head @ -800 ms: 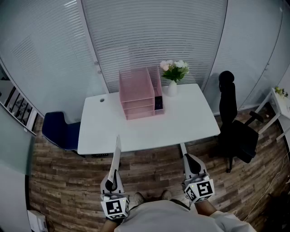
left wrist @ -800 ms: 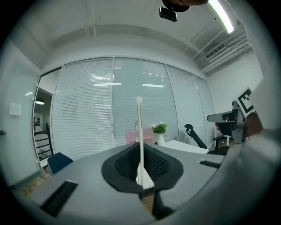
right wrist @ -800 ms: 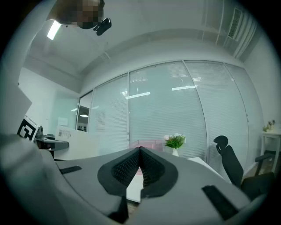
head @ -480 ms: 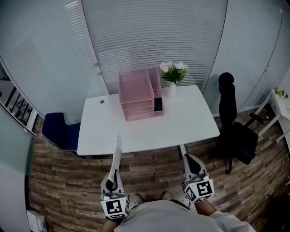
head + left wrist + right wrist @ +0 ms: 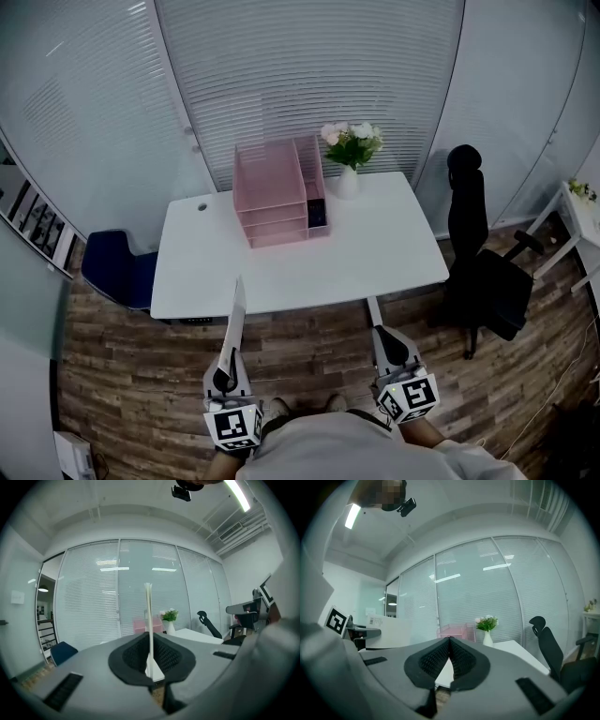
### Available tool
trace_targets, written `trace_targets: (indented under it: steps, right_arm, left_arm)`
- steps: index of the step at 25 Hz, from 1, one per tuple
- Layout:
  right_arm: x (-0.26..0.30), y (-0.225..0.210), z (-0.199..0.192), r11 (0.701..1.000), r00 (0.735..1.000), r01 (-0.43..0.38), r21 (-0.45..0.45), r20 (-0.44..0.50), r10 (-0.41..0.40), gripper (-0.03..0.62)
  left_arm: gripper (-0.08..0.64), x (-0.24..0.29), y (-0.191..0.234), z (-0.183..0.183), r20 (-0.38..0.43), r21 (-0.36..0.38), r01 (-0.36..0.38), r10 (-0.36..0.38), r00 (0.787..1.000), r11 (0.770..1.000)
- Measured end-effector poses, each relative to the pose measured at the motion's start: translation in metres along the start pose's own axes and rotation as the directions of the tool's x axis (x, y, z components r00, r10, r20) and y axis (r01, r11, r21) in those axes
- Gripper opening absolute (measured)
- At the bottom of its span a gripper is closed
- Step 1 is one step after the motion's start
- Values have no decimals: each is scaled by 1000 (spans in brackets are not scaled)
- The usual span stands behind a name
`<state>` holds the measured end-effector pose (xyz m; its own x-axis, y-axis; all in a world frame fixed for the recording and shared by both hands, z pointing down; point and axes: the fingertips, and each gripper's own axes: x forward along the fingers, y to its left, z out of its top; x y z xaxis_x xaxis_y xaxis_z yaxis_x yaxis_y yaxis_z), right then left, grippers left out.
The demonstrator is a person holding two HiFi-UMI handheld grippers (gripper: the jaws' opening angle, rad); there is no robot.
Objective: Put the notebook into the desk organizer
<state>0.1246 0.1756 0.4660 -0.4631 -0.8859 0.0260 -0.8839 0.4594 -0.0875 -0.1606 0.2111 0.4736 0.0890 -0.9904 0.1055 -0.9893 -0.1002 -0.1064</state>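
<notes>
The left tongs [image 5: 224,364] clamp the notebook [image 5: 234,319], held upright at lower left. The right tongs [image 5: 386,339] are closed and empty. Insertion into the desk organizer [image 5: 272,192], upper centre on the surface [image 5: 375,253], is not yet done.

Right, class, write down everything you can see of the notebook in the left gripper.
The notebook is thin and pale, apparently white, and shows edge-on as a narrow strip. It stands roughly upright, its lower end pinched in the left gripper, whose jaws are shut on it. It hangs over the wooden floor, short of the white desk, touching nothing else. No cover detail shows.
</notes>
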Motion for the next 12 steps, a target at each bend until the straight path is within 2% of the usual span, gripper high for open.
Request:
trace_targets:
  steps: [6, 12]
  right_arm:
    - [5, -20, -20, 998, 997, -56, -8, -45, 55, 14]
    - [42, -23, -26, 996, 994, -85, -8, -70, 84, 14]
  left_arm:
    - [15, 7, -16, -9, -13, -10, -54, 54, 998, 998]
    - [15, 37, 1, -1, 6, 42, -81, 81, 997, 996]
